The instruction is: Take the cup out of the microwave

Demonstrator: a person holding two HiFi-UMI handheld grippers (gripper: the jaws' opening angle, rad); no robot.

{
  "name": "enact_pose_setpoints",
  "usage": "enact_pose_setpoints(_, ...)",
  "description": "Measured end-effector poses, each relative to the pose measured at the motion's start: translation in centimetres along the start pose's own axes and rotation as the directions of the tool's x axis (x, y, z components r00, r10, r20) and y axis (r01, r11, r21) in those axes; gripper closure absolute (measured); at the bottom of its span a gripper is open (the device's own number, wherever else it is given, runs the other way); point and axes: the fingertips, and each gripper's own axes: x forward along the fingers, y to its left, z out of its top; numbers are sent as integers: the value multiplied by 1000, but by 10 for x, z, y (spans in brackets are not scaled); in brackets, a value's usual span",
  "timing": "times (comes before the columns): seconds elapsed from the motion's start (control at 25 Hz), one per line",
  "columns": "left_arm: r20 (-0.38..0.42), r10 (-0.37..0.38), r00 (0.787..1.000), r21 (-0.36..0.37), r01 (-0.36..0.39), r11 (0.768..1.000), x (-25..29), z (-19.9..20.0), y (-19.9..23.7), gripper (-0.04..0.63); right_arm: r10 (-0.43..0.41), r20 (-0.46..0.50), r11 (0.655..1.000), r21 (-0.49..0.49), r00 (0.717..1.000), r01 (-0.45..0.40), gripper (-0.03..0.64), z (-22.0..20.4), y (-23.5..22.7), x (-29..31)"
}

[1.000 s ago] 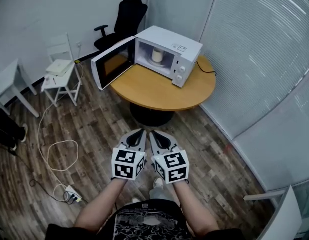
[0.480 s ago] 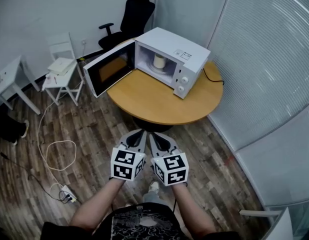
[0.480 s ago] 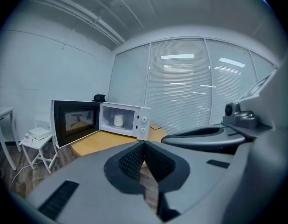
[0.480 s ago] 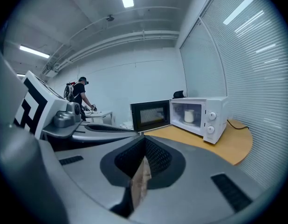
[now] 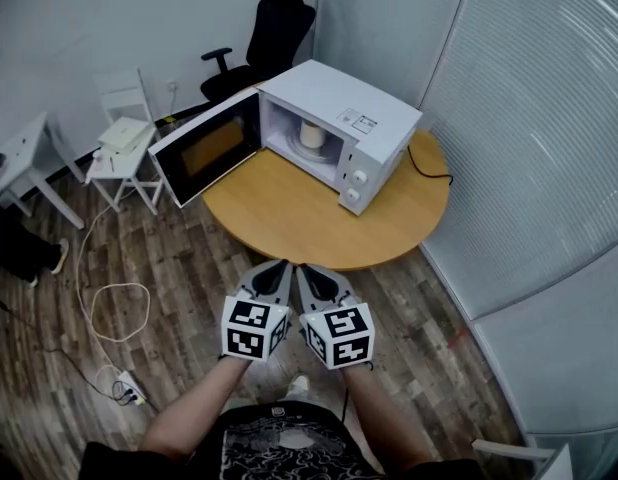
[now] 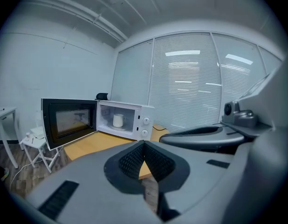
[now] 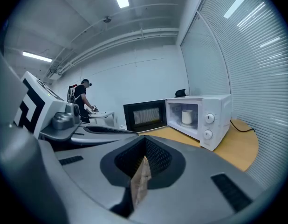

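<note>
A white cup [image 5: 311, 133] stands inside the white microwave [image 5: 374, 128], whose door [image 5: 201, 150] hangs open to the left. The microwave sits on a round wooden table [image 5: 309, 223]. Both grippers are held side by side over the floor, short of the table's near edge. My left gripper [image 5: 279, 267] is shut and empty, and my right gripper [image 5: 307, 269] is also shut with nothing in it. The left gripper view has the cup [image 6: 118, 120] far beyond the closed left gripper [image 6: 144, 145]. In the right gripper view the cup [image 7: 186, 116] lies far past the closed right gripper [image 7: 145, 141].
A black office chair [image 5: 274, 23] stands behind the table. To the left are a white chair [image 5: 124, 140] and a white side table [image 5: 24, 153]. A cable and power strip [image 5: 127, 391] lie on the wooden floor. Blinds line the right wall. A person [image 7: 82, 99] works far off.
The table and microwave have come nearer and shifted lower in the head view. Both grippers moved forward together and stayed shut side by side.
</note>
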Motion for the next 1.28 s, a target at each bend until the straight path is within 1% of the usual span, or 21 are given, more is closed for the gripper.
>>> enact_pose_setpoints(0.2, -8, 1, 1000, 13, -1, 1000, 22, 6, -12, 586, 5, 7, 1000, 1, 1000, -5, 601, 4, -27, 0)
enact_pose_setpoints(0.44, -15, 7, 1000, 13, -7, 1000, 40, 11, -4, 586, 14, 7, 1000, -3, 1000, -14, 600, 10, -41, 16)
enact_pose_setpoints(0.6, -9, 6, 1000, 2, -6, 1000, 53, 14, 13, 586, 13, 1, 1000, -10, 1000, -13, 601, 13, -46, 36)
enact_pose_setpoints(0.72, -9, -7, 1000, -6, 7, 1000, 68, 18, 29, 586, -1, -10, 1000, -13, 1000, 1, 601, 17, -51, 55)
enact_pose_setpoints(1.28, -29, -127, 991, -18, 127, 992, 146, 48, 110, 586, -119, -47, 993, 7, 992, 119, 601, 49, -84, 157)
